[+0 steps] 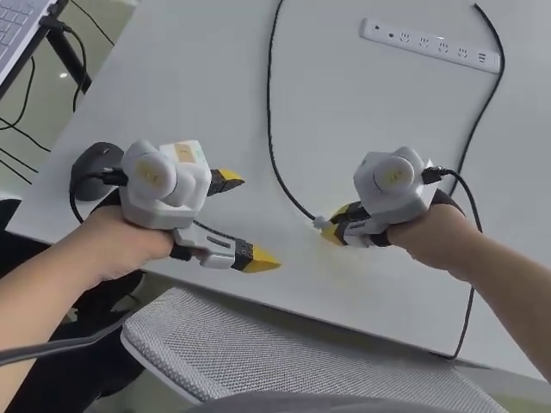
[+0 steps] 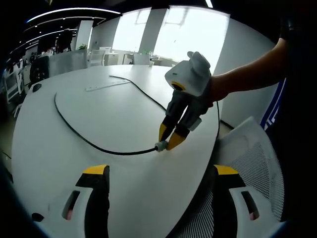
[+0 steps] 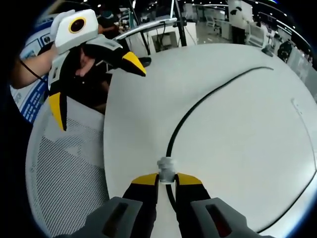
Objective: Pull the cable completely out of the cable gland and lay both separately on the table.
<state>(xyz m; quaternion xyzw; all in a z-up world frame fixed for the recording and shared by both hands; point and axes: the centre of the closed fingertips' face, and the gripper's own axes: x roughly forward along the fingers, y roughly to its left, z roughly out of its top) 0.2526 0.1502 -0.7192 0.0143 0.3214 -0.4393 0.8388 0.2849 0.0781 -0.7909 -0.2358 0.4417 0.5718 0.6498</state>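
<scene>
A long black cable [image 1: 271, 129] curves across the white table [image 1: 189, 95] and ends in a small white cable gland [image 1: 321, 222] near the front edge. My right gripper [image 1: 330, 227] is shut on the gland, low over the table. In the right gripper view the gland [image 3: 166, 170] sits between the yellow tips of the right gripper [image 3: 167, 179], and the cable [image 3: 198, 106] runs away from it. My left gripper [image 1: 258, 221] hangs open, holding nothing, a hand's width left of the gland. The left gripper view shows the right gripper [image 2: 169, 139], the gland [image 2: 161, 146] and the cable [image 2: 99, 146].
A white power strip [image 1: 430, 45] lies at the back right, with a second black lead [image 1: 486, 95] running from it down the right side. A grey mesh chair [image 1: 258, 353] stands against the table's front edge. A dark round object [image 1: 90, 163] sits at the left edge.
</scene>
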